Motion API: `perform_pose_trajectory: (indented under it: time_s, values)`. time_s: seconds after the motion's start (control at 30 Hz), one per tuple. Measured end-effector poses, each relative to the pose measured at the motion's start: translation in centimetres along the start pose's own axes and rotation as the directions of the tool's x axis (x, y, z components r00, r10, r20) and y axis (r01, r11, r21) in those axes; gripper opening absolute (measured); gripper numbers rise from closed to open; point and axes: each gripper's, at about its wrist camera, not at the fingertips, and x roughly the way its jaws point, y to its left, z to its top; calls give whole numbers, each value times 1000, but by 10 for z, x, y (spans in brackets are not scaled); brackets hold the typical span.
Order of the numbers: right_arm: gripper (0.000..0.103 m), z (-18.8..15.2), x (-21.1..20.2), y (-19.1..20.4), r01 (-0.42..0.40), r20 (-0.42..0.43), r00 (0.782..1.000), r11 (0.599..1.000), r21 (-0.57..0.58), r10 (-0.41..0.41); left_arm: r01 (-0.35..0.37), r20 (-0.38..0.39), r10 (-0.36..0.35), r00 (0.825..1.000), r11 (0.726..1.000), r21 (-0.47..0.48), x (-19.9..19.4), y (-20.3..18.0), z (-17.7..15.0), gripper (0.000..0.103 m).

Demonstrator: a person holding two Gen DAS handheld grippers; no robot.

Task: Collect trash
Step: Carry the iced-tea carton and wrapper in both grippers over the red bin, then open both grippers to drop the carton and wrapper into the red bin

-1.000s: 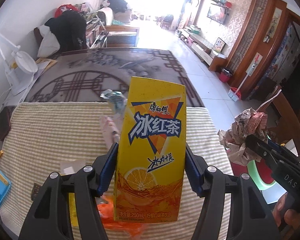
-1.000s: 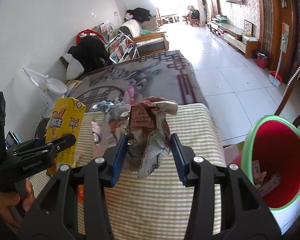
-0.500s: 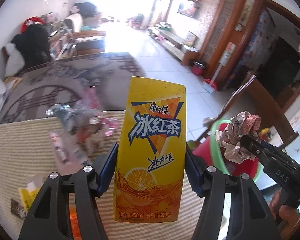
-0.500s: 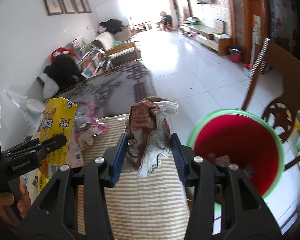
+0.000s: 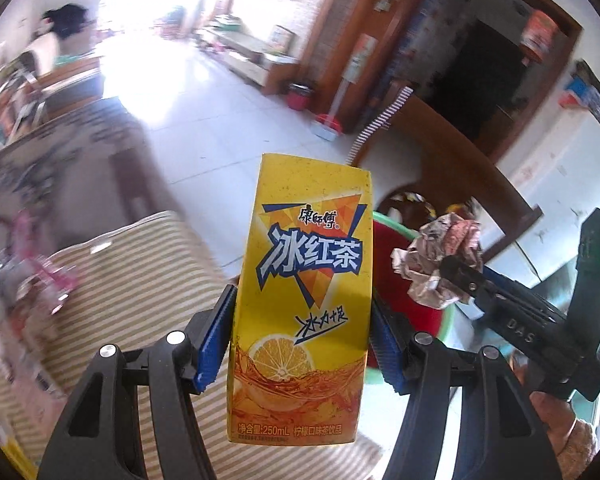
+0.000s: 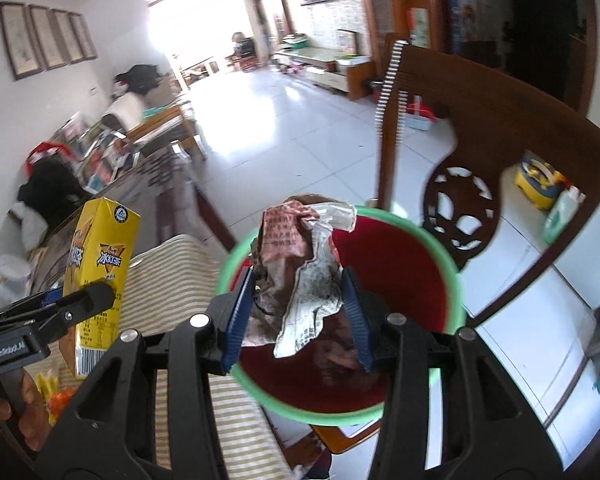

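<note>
While clamped upright, "冰红茶" 250mL carton (image 5: 304, 296)

Blown-out daylight glare from the far doorway (image 5: 140, 12), motion-blurred background, fisheye-warped edges.

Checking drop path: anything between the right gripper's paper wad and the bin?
Nothing. In the right wrist view the wad hangs directly over the open bin.
</note>
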Motion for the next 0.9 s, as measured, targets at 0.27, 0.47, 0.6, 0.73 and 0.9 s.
perform_pose_trajectory:
  time_s: [0.27, 0.47, 0.6, 0.73, 0.9]
  values:
    - [47, -3, -3, -26, 89, -3, 996, 994, 65, -89, 81, -42, -76, 996, 983, 163, 37, -58, 25, 63]
    - [73, -7, -10, -26, 115, 11, 993, 989, 93, -116, 62, 7, -63, 998, 995, 84, 20, -35, 25, 78]
    - [73, -3, -7, -7, 82, 15, 996, 994, 74, -84, 0, 50, -1, 999, 1000, 28, -4, -3, 13, 78]
    - [75, -2, 3, 27, 30, 0, 1000, 999, 23, -30, -82, 73, 87, 994, 994, -72, -32, 44, -3, 78]
    - [76, -6, 19, 86, -46, -38, 998, 997, -66, 43, -175, 86, 193, 977, 967, -185, -68, 102, -29, 78]
